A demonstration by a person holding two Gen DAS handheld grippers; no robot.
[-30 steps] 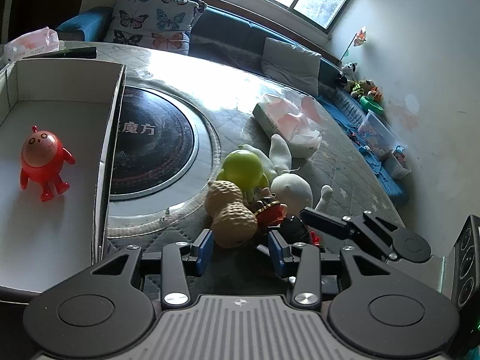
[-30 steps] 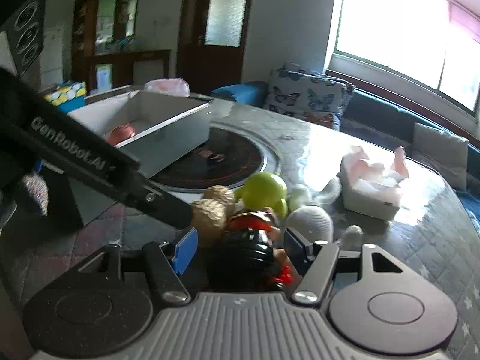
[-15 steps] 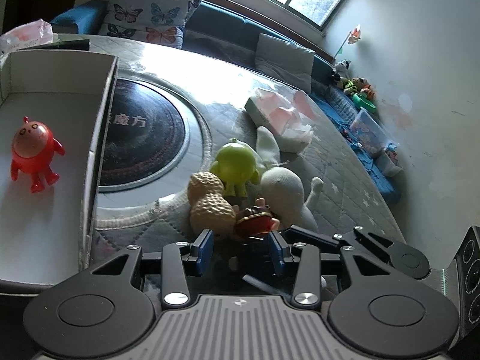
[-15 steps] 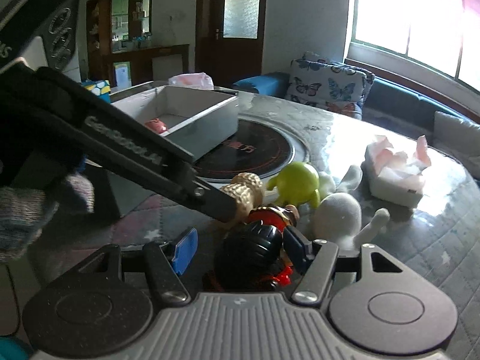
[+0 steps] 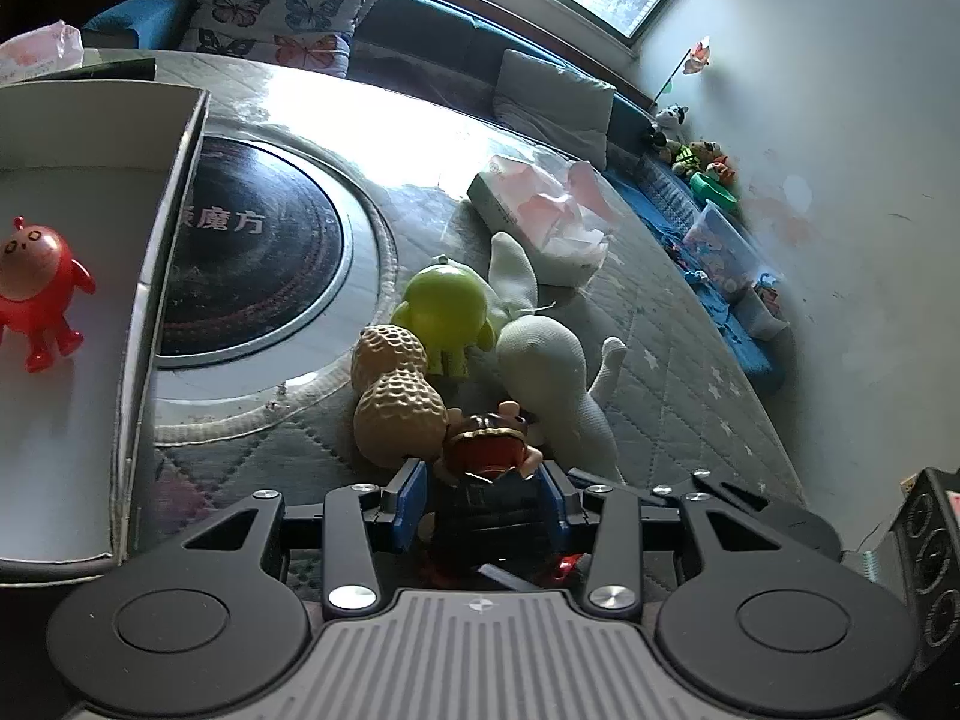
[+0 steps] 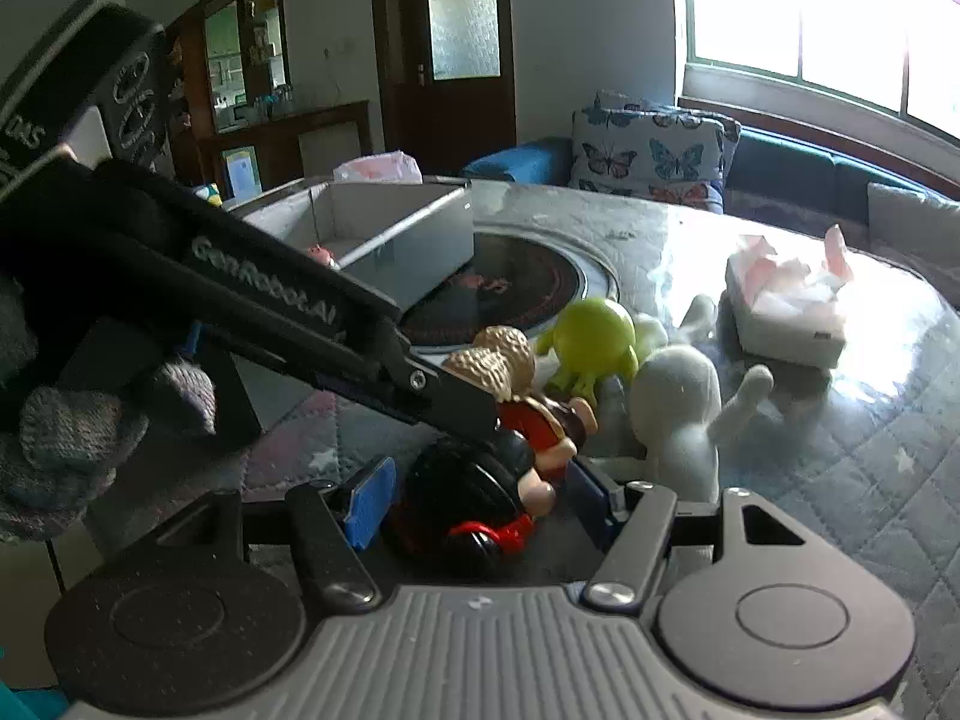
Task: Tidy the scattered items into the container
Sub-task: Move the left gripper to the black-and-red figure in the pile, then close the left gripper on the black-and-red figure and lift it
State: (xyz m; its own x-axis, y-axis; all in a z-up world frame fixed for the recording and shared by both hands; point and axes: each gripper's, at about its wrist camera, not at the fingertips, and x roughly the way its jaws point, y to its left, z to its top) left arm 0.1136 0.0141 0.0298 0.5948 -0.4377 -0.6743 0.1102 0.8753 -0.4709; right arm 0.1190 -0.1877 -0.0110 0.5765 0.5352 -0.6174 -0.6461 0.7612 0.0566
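Both claws meet at the near edge of the round counter [image 5: 690,360], over a little doll [image 6: 480,492] with a black head, red headphones and a red top. The right claw [image 6: 474,501] straddles the doll's head, blue pads on either side at a middling spread, but I cannot tell whether they press on it. The left claw [image 5: 483,498] has the doll's body between its blue pads, which sit close against its sides; whether they grip it I cannot tell either. Seen from the right camera, the left claw's black arm reads "GenRobot.AI" in white. Just beyond the doll lie a tan peanut toy [image 5: 393,396], a lime-green figure [image 5: 444,312] and a white plush [image 5: 552,372], bunched together and touching. Farther right sits a tissue box [image 5: 528,204] with pink tissue poking out. At the left stands the open grey box [image 5: 162,252], with a red round-bodied figure [image 5: 36,288] upright inside. Beside it a dark round disc [image 5: 258,264] set into the counter bears white Chinese characters, "魔方" being readable.
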